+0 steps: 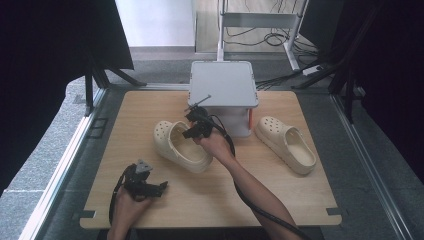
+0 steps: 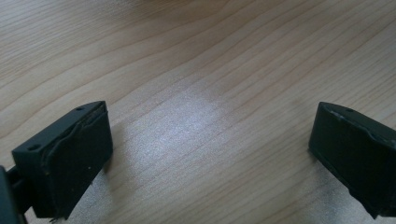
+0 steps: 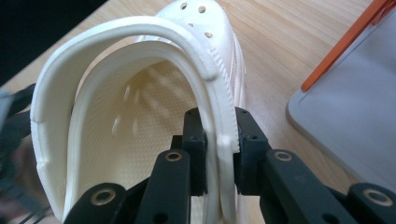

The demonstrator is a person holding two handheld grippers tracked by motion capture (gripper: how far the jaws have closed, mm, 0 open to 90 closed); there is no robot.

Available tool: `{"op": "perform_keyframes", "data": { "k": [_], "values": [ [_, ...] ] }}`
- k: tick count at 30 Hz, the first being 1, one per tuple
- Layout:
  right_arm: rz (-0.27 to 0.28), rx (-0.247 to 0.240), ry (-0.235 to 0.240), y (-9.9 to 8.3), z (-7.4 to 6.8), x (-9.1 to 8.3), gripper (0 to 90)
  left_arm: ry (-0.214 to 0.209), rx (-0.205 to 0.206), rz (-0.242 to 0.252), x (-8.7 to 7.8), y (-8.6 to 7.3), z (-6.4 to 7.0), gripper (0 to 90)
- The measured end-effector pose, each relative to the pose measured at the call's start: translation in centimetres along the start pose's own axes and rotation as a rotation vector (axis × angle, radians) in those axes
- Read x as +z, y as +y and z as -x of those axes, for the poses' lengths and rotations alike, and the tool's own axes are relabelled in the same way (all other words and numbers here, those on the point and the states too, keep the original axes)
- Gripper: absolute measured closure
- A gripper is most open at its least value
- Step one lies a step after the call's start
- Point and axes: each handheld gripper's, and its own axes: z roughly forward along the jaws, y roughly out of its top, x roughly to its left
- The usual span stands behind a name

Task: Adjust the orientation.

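Right gripper pinching the side wall of the cream shoe mid-table, at 8 o'clock from the grey box, probably to lift it. Left gripper wide open, empty, resting near the front edge.

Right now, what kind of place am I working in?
Probably a lab or recording rig, not a home: a bare wooden table fenced by metal frame rails and black curtains, with loose cables on the floor behind.

no readable text (none anywhere)
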Motion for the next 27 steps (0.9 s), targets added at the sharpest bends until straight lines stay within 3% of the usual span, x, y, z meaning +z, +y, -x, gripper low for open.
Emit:
{"op": "perform_keyframes", "data": {
  "k": [2, 7, 13, 15, 17, 19, 21, 22, 27],
  "values": [
    [0.004, -0.002, 0.023, -0.6, -0.2, -1.4, 77.8, -0.001, 0.000, -0.001, 0.0, 0.0, 0.0, 0.0],
    [-0.003, -0.008, 0.047, -1.6, -0.5, -2.9, 77.8, 0.000, -0.002, 0.000, 0.0, 0.0, 0.0, 0.0],
    [0.013, -0.011, 0.054, -4.0, -0.6, -5.4, 77.8, 0.000, -0.001, 0.000, 0.0, 0.0, 0.0, 0.0],
    [0.035, -0.006, 0.070, -5.9, -0.7, -6.8, 77.8, 0.000, 0.000, -0.001, 0.0, 0.0, 0.0, 0.0],
    [0.038, -0.004, 0.073, -6.4, -0.7, -7.1, 77.8, -0.002, 0.000, -0.002, 0.0, 0.0, 0.0, 0.0],
    [0.036, 0.003, 0.080, -8.5, -0.7, -8.0, 77.8, -0.001, 0.000, -0.002, 0.0, 0.0, 0.0, 0.0],
    [0.034, 0.004, 0.078, -9.0, -0.8, -8.2, 77.8, -0.001, -0.002, -0.001, 0.0, 0.0, 0.0, 0.0],
    [0.036, 0.006, 0.072, -10.4, -0.8, -8.5, 77.8, -0.002, -0.004, -0.001, 0.0, 0.0, 0.0, 0.0],
    [0.049, 0.008, 0.044, -13.0, -0.9, -8.7, 77.8, -0.002, -0.003, -0.002, 0.0, 0.0, 0.0, 0.0]
  ]
}}
